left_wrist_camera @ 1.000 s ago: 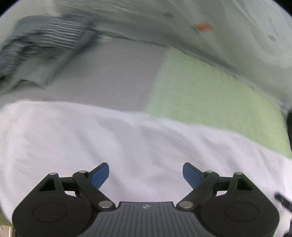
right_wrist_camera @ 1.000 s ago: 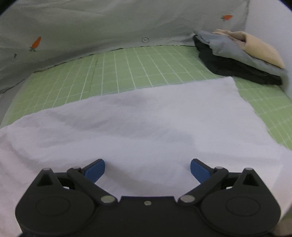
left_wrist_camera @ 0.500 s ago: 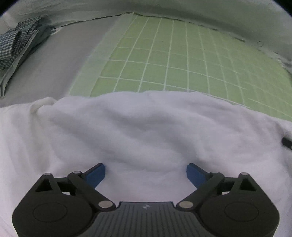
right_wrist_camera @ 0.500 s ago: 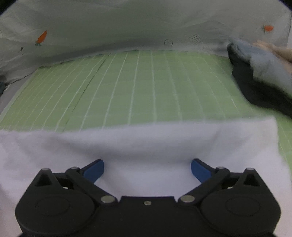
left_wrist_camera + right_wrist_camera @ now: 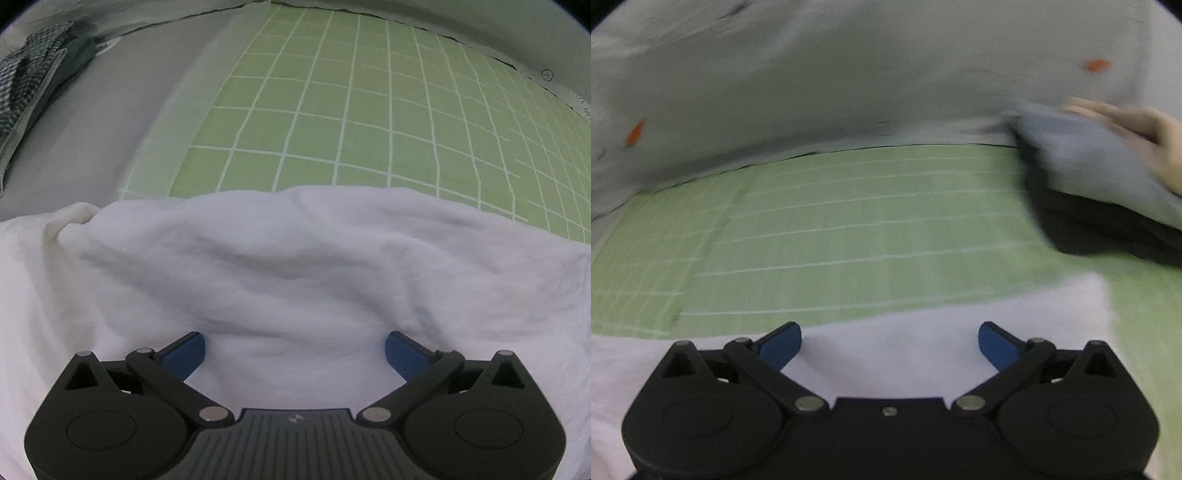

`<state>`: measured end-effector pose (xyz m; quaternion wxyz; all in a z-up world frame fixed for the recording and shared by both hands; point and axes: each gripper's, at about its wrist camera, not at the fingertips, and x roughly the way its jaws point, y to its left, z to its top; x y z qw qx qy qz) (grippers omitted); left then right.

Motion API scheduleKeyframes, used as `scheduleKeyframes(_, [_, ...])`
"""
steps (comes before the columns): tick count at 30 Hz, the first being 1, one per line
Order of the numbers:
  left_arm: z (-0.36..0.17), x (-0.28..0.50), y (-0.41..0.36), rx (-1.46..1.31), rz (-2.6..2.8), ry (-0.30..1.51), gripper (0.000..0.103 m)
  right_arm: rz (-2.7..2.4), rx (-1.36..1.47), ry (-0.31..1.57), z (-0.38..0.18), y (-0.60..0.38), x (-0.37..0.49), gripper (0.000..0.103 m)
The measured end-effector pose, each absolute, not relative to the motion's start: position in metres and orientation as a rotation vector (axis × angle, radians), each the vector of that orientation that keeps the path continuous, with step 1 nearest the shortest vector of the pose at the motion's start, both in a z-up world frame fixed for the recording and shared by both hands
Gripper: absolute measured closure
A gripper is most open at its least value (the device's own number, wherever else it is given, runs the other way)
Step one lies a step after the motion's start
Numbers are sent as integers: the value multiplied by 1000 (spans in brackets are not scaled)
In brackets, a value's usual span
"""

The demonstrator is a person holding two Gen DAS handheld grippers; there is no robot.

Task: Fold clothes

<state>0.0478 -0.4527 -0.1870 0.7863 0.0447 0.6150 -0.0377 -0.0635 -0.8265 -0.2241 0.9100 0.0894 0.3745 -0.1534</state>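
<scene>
A white garment (image 5: 280,266) lies rumpled across the near part of a green grid mat (image 5: 354,118). My left gripper (image 5: 293,350) hovers over it, open, its blue fingertips wide apart with only cloth beneath them. In the right wrist view the same white garment (image 5: 894,347) shows its far edge just past my right gripper (image 5: 889,341), which is also open with nothing between its fingers. The garment's right corner (image 5: 1093,295) ends on the green mat (image 5: 849,229). This view is motion-blurred.
A checked grey garment (image 5: 29,81) lies crumpled at the far left on the grey surface (image 5: 110,122). A stack of folded clothes, black, grey and beige (image 5: 1100,177), sits at the far right. A pale cloth backdrop with orange carrot prints (image 5: 849,74) bounds the mat.
Both grippers have drawn back toward the near side of the white garment and stayed open. The garment now looks bunched in the left view; its far edge sits much closer to the right gripper.
</scene>
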Motion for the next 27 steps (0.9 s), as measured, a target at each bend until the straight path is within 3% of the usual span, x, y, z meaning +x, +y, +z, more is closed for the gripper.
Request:
scheduleKeyframes(12, [-189, 58, -446, 87, -89, 1332, 0, -621, 299, 830, -230, -903, -131, 0])
scheduleKeyframes(19, [-196, 50, -447, 81, -85, 1317, 0, -504, 291, 884, -234, -912, -139, 1])
scheduleKeyframes(21, [-196, 49, -448, 80, -83, 1313, 0, -481, 276, 882, -233, -910, -141, 6])
scheduleKeyframes(27, [-194, 44, -453, 74, -74, 1309, 0, -443, 271, 854, -223, -906, -143, 64])
